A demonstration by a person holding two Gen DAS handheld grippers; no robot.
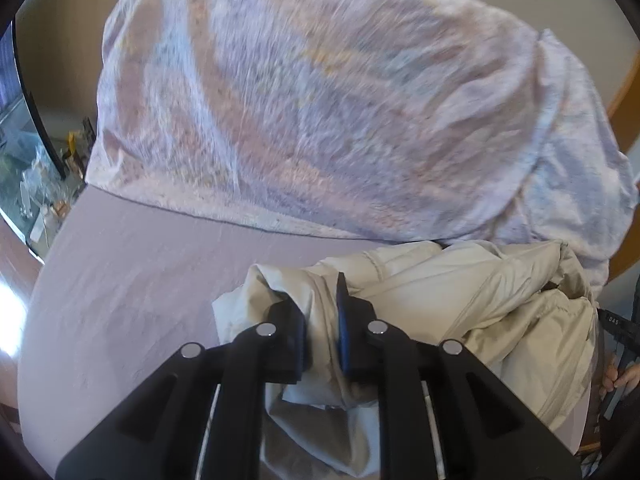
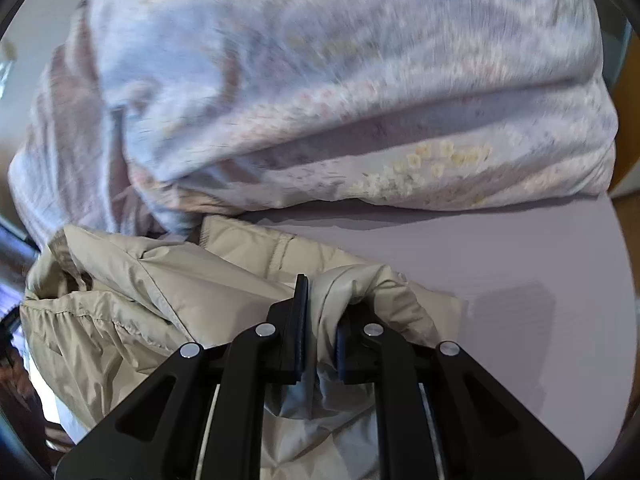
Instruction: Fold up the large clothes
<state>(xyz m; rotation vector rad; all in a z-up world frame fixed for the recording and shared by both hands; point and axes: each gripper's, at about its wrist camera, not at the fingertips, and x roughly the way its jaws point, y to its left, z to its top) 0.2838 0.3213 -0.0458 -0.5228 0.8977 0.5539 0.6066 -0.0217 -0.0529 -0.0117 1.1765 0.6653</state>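
Left wrist view: left gripper [image 1: 322, 330] fingers clamped on a fold of the beige jacket [image 1: 460, 304], bunched on the near right of the bed [image 1: 120, 300]. Best kept taut and level with the other side.

Right wrist view: right gripper [image 2: 320, 334] likewise clamped on jacket fabric, near left. No readable writing.

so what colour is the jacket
Pale beige jacket, clearest in the right wrist view.
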